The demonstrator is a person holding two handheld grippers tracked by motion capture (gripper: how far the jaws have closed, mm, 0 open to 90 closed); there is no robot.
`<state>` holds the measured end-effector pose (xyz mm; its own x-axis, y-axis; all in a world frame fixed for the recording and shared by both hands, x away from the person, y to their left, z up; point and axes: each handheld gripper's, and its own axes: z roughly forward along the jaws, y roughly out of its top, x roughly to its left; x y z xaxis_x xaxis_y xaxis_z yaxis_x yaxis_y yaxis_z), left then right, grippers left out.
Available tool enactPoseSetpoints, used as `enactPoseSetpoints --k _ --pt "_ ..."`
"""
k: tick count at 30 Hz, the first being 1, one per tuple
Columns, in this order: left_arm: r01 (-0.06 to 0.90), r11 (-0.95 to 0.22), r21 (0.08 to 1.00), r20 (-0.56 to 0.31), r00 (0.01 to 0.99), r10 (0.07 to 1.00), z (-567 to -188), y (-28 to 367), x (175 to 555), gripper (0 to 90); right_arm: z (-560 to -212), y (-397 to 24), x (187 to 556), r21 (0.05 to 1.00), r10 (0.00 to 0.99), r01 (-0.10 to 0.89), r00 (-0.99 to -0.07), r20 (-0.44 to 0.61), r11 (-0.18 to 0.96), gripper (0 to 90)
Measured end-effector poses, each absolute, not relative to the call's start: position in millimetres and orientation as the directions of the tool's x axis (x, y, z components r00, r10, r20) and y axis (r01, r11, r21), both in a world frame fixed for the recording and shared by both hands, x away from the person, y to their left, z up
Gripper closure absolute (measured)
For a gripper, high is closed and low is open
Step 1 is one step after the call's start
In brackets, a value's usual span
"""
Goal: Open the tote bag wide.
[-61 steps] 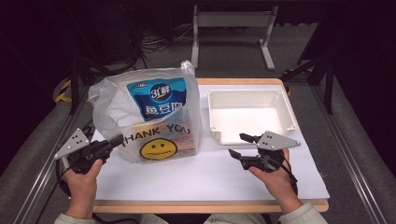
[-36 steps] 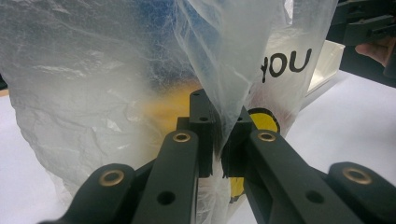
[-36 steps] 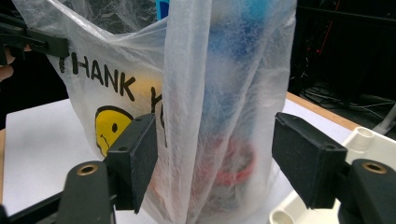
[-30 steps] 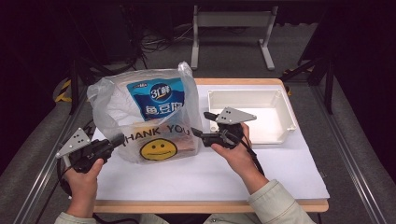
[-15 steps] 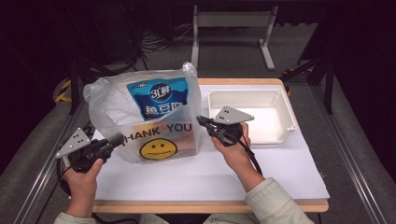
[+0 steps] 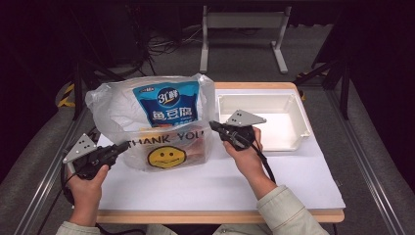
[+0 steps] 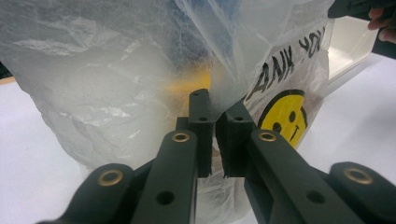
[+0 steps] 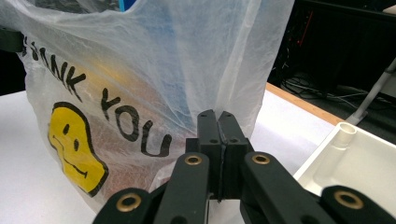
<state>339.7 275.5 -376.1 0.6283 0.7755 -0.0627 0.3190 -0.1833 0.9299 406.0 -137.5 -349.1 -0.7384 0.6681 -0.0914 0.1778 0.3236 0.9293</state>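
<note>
**Both tools now pinching the bag's side edges**

High view: the right tool (image 6: 215, 126) is sitting at the right edge of the plastic bag (image 6: 151, 122), having come across from the white bin (image 6: 293, 128) side, where it was two seconds ago. Its jaws were still apart a second ago and have just been closing; they are now clenched against the bag's film. The left tool (image 6: 120, 146) is holding the bag's lower left edge, same place as before. Judgement: with a grip on each side, the person is getting ready to spread or lift the bag, probably to get at the contents. The bag is standing upright on the white sheet of the desk (image 6: 293, 186), left of centre, just beside the bin. Inside it, a blue printed packet (image 6: 169, 104) is standing upright; something orange-brown is lying beneath it, too blurred to name. The bin is looking bare inside.

Left gripper view: the left tool (image 7: 215, 116) is grasping a fold of bag film (image 7: 116, 93); a thin slit remains between the pads, film running through it. A yellow smiley print is facing right.

Right gripper view: the right tool (image 8: 218, 122) is closed tight, pads meeting, with the bag's (image 8: 154, 70) edge film caught in between. A bin corner (image 8: 355, 158) is showing at lower right.
</note>
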Motion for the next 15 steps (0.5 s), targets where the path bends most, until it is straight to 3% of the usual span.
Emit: enactPoseSetpoints --k 15 --pt "0.416 -0.214 0.884 -0.092 0.603 0.792 -396 276 355 89.4 -374 -132 416 0.893 0.667 0.248 -0.741 -0.076 0.376 90.0"
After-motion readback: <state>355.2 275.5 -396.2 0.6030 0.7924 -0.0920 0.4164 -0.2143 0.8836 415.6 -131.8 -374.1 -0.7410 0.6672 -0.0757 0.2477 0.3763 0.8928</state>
